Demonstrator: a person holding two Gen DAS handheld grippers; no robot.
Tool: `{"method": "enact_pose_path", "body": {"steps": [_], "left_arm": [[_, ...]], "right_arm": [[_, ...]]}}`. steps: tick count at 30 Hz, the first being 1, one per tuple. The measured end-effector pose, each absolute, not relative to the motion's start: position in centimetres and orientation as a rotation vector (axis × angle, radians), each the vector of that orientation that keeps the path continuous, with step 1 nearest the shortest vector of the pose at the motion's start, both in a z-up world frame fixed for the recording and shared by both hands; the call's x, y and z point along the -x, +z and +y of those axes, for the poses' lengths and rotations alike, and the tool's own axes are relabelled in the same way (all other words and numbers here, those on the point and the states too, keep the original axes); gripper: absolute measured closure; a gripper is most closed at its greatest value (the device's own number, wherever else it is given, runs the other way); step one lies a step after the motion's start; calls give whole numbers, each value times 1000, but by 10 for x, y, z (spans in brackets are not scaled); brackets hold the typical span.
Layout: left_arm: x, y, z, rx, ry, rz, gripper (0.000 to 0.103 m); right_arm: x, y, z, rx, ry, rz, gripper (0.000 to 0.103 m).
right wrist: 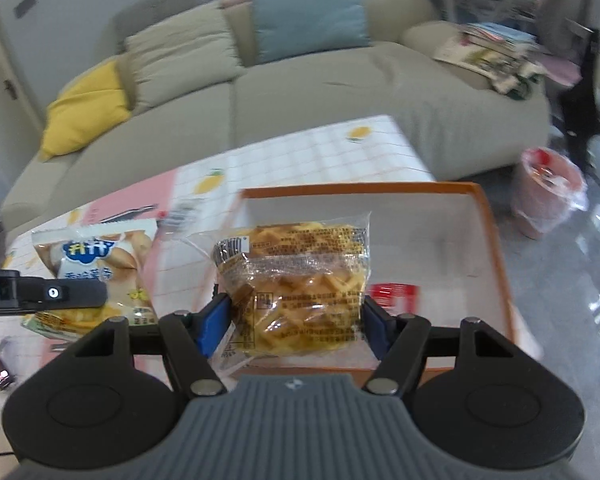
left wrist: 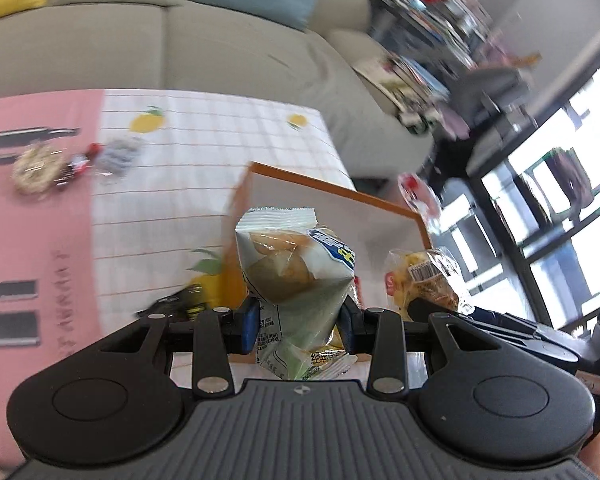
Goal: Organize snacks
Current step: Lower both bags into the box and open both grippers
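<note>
**Both grippers loaded, held over the orange box**

Your left gripper (left wrist: 298, 322) has its blue pads (left wrist: 249, 326) drawn in close, pinching the lower part of a green-and-white snack packet (left wrist: 296, 264). The packet stands upright between the jaws, its long axis running away from you, with the serrated top seal at the far end and the printed bottom flap hanging near the gripper body. It is crumpled where the pads squeeze it. In the right wrist view the same packet shows at the left, front face toward you, with a black finger across it.

Your right gripper (right wrist: 296, 322) stands about half spread, its pads (right wrist: 214, 322) pressing both sides of a clear-wrapped waffle packet (right wrist: 296, 280). That packet lies broadside across the jaws, barcode at its upper left corner, the label text reading left to right, and its far seal edge toward the sofa (right wrist: 300, 92).

Both packets are held in the air, over the near part of the orange-rimmed box (right wrist: 494, 240), which sits at the right end of the table with the checked lemon-print cloth (left wrist: 180, 184). A red-and-white item (right wrist: 394, 296) lies on the box's white floor, just right of the waffle packet.

Far left on the table, well apart from the box, a few more wrapped snacks (left wrist: 66, 162) lie together; blur hides their details. A pink bin (right wrist: 548, 196) stands on the floor to the right of the table.
</note>
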State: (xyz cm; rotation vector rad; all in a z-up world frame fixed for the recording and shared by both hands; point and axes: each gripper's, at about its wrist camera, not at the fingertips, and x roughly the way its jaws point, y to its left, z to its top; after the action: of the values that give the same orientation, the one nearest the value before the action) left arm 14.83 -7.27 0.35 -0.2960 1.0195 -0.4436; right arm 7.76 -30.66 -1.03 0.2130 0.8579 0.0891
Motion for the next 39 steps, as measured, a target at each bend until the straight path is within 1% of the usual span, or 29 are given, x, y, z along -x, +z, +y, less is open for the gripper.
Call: {"method": "enact_pose_path", "body": {"steps": [6, 13, 19, 24, 29, 31, 35, 36, 39], "left_arm": [[-183, -12, -122, 173, -521, 1072, 60], [-231, -44, -163, 73, -551, 1162, 60], [-266, -75, -178, 39, -539, 1227, 60], [-282, -90, -186, 7, -496, 1265, 59], [-293, -100, -183, 41, -483, 1269, 57], [-296, -101, -182, 38, -470, 1263, 49], [-298, -93, -177, 75, -504, 1246, 37], [-299, -92, -177, 77, -512, 1239, 32], [-298, -81, -173, 55, -512, 1207, 32]], "right_arm": [[-103, -29, -346, -275, 59, 917, 36], [-146, -61, -362, -277, 28, 997, 36], [-177, -86, -374, -244, 13, 1061, 36], [-199, -105, -374, -243, 19, 1098, 36], [-220, -123, -370, -229, 15, 1133, 36], [-225, -129, -370, -227, 8, 1141, 36], [-235, -137, -371, -242, -6, 1156, 35], [-235, -138, -371, -246, -11, 1160, 35], [-239, -141, -369, -236, -17, 1166, 33]]}}
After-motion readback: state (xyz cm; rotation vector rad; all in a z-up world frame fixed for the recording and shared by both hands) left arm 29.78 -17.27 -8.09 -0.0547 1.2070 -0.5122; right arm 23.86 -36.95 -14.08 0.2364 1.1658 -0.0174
